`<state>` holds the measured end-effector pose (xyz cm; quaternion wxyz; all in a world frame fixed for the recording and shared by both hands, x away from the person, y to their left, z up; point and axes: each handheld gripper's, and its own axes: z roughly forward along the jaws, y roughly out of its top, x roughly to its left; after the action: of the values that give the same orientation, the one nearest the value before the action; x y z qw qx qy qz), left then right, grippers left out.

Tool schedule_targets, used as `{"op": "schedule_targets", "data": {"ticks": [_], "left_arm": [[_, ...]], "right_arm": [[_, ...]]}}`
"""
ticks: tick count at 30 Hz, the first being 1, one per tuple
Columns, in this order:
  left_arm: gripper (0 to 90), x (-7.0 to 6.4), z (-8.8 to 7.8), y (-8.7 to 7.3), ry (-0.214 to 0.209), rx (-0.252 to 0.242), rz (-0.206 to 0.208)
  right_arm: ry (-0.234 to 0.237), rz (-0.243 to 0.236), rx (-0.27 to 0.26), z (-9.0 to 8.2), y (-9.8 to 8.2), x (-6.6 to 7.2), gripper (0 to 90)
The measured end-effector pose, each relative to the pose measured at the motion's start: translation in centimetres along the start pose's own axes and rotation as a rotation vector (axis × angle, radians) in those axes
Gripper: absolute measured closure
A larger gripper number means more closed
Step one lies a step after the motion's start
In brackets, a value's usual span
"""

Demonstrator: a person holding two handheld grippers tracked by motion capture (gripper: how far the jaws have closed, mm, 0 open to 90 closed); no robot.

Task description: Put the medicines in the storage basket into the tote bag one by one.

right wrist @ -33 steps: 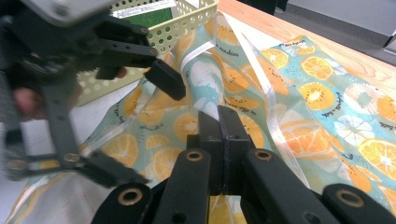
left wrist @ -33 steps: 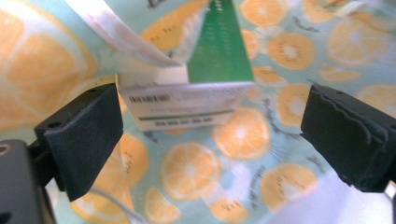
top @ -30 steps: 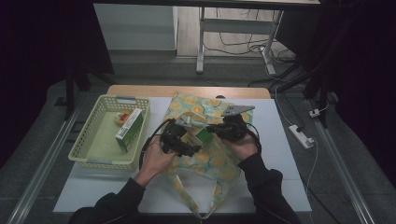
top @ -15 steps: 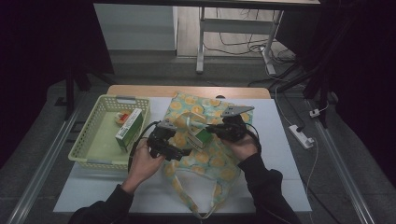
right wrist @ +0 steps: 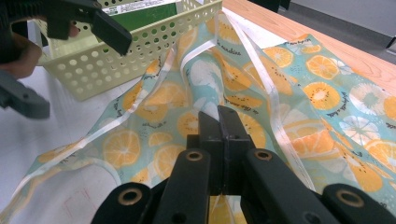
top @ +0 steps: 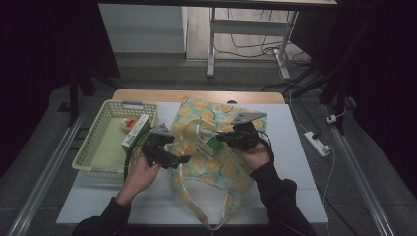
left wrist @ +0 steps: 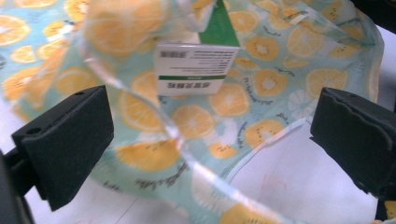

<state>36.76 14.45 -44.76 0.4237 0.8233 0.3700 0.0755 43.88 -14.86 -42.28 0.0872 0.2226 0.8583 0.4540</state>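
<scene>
On the white worktop [top: 295,147] lies a cloth bag [top: 216,167] printed with orange slices, its handles pointing to the person's side. The right tongs [top: 220,138] are closed together on the fabric of the bag near its opening; in the right gripper view the two black jaws stand pressed to each other with the cloth pinched between them and lifted a little. A green and white box [top: 209,145] sits in the mouth of the bag, just beside the right tongs; in the left gripper view its white end with a barcode label [left wrist: 196,69] looks out from under a fold of the cloth. The left tongs [top: 183,159] have just been opening and now stand wide apart, with nothing between the pads; they hover at the left edge of the bag, near the box but not touching it. To the left of the bag stands a pale green plastic basket [top: 93,160] with a perforated wall. Inside it leans another green and white box [top: 135,133], and behind this a small red and white item [top: 129,124] that is too small to name
</scene>
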Motion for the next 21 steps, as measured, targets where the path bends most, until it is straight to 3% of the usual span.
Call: {"op": "schedule_targets", "data": {"ticks": [6, 14, 21], "left_arm": [[0.1, 1.3, -1.6, -0.7, -0.008, -0.024, -0.032], [0.0, 2.2, -2.7, -1.1, -0.014, -0.031, -0.039], [0.0, 3.2, -3.9, -1.7, 0.054, -0.028, -0.050]], "right_arm": [[0.001, -0.001, 0.000, 0.0, 0.0, -0.1, 89.5], [0.000, 0.005, -0.001, -0.1, -0.1, -0.1, 89.5], [-0.003, 0.009, -0.002, -0.2, -0.1, -0.2, 89.5]]}}
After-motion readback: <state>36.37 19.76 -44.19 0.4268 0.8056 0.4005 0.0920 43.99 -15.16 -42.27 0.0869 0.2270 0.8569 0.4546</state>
